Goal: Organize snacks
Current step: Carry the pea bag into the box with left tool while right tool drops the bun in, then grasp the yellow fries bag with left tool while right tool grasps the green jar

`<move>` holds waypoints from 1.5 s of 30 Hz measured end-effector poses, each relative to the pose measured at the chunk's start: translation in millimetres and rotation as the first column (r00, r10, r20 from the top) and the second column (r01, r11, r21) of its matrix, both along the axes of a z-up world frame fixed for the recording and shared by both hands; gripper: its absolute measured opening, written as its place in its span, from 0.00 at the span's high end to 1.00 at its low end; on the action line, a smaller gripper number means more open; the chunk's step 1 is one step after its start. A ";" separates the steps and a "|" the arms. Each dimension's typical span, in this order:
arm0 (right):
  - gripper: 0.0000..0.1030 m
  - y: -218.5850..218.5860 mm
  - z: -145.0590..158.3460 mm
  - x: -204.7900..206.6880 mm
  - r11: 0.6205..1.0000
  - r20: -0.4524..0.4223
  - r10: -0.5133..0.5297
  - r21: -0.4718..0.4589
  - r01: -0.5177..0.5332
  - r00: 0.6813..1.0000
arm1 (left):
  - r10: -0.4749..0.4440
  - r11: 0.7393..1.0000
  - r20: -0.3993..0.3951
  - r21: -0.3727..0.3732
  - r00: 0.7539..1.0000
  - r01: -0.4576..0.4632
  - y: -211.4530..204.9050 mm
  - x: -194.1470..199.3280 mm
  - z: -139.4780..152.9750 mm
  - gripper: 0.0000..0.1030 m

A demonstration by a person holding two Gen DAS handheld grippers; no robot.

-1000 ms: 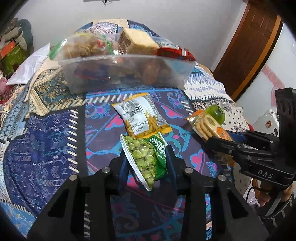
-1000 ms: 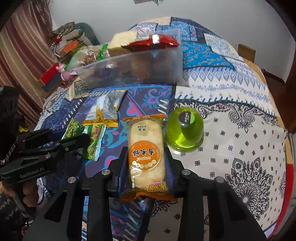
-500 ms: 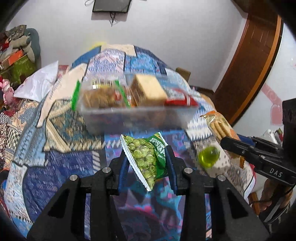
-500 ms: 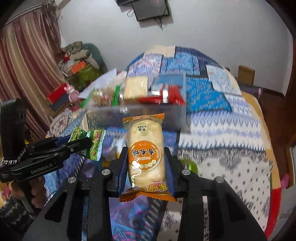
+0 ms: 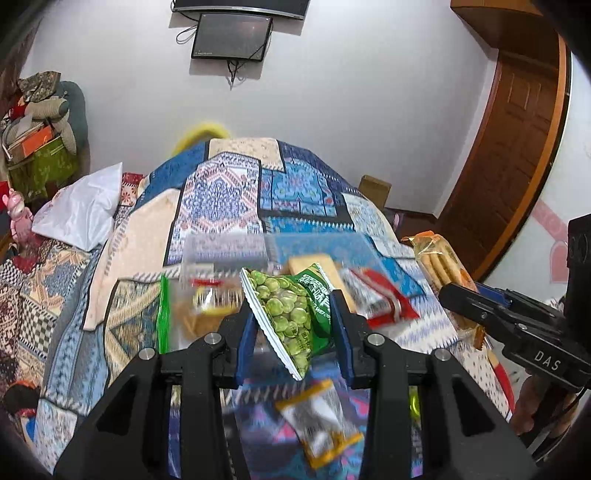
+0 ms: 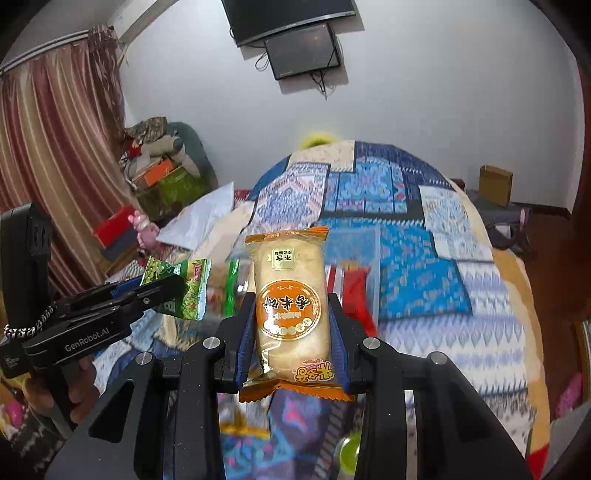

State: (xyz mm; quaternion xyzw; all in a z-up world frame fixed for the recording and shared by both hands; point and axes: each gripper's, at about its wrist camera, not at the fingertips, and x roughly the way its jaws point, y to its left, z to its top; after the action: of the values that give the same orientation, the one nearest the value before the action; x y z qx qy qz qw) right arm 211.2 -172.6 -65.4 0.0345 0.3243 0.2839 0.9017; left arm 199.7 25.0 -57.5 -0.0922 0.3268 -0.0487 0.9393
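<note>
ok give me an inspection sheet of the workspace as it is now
surface: bed with patchwork quilt
job's things: clear tub of snacks; pea packet and rice cake packet held in the air; yellow packet on the quilt
clutter: white bag, green jelly cup
grippers: left gripper shut on pea packet; right gripper shut on rice cake packet
cables: cords under the wall screen
surroundings: curtain, wooden door, cardboard box

A patchwork-quilted bed [image 5: 229,206] filled the white-walled room, a dark screen [image 6: 301,48] mounted above its far edge, striped curtains [image 6: 48,166] on one side and a wooden door [image 5: 509,147] on the other.
</note>
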 end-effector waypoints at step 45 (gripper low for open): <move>0.51 13.2 -8.4 51.9 0.997 -0.036 -0.023 -0.068 0.021 0.999 | 0.039 0.998 -0.032 0.056 0.999 -0.038 0.0 44.6 -4.9 0.39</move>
State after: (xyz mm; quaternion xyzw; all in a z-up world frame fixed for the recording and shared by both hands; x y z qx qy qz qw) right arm 263.0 -159.4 -73.9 0.0127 0.3501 0.2621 0.8992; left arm 244.3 24.9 -62.4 -0.0734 0.3416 -0.0201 0.9368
